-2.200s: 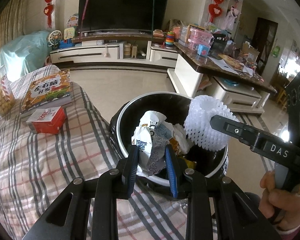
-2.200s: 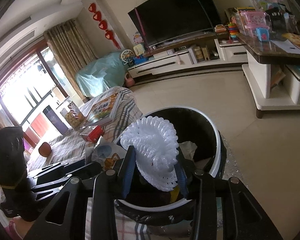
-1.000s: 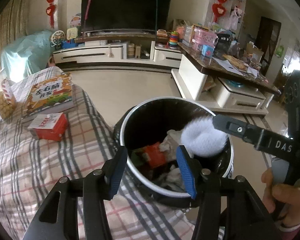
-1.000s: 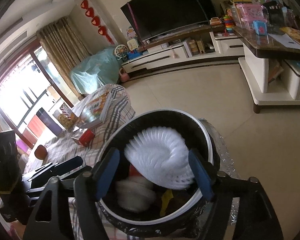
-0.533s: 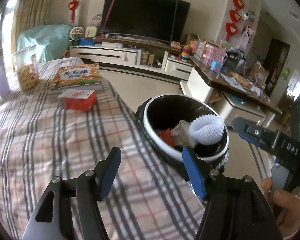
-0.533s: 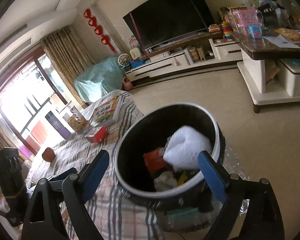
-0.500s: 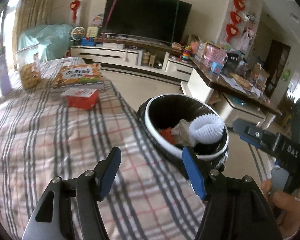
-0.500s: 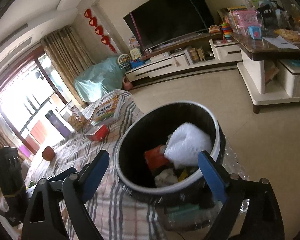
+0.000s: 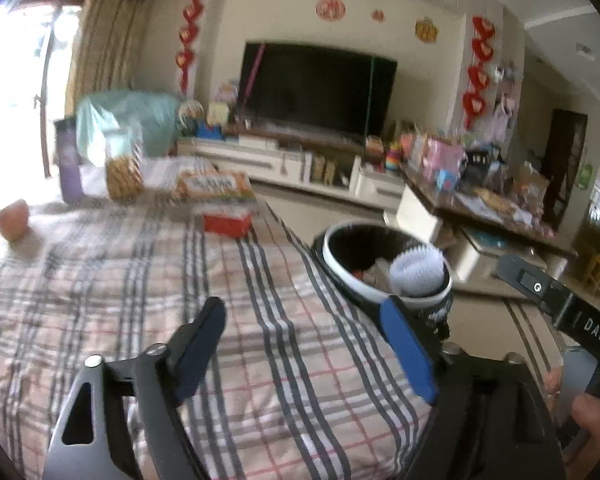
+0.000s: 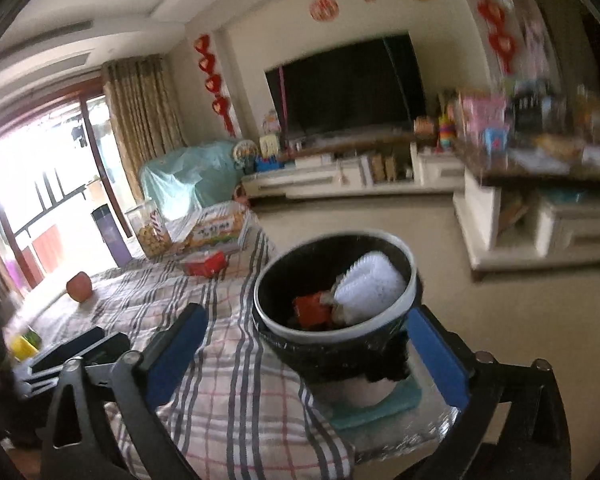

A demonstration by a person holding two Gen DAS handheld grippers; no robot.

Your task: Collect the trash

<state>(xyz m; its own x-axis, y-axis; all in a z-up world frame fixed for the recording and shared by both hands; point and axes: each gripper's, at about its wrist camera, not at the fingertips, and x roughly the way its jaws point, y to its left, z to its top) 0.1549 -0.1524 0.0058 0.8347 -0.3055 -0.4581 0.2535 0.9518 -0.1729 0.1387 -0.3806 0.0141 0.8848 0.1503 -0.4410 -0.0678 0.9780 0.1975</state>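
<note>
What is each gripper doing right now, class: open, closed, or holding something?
Left gripper: fingers opening, nothing between them, above the checked cloth.
Right gripper: fingers opening, holding nothing.

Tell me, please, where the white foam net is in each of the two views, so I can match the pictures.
Left wrist view: the white foam net is right of centre, at the near right side inside the trash bin.
Right wrist view: the net is slightly right of centre, at the right side inside the bin.
Shared landmark: the red box on the plaid cloth, left of the bin and farther away.
</note>
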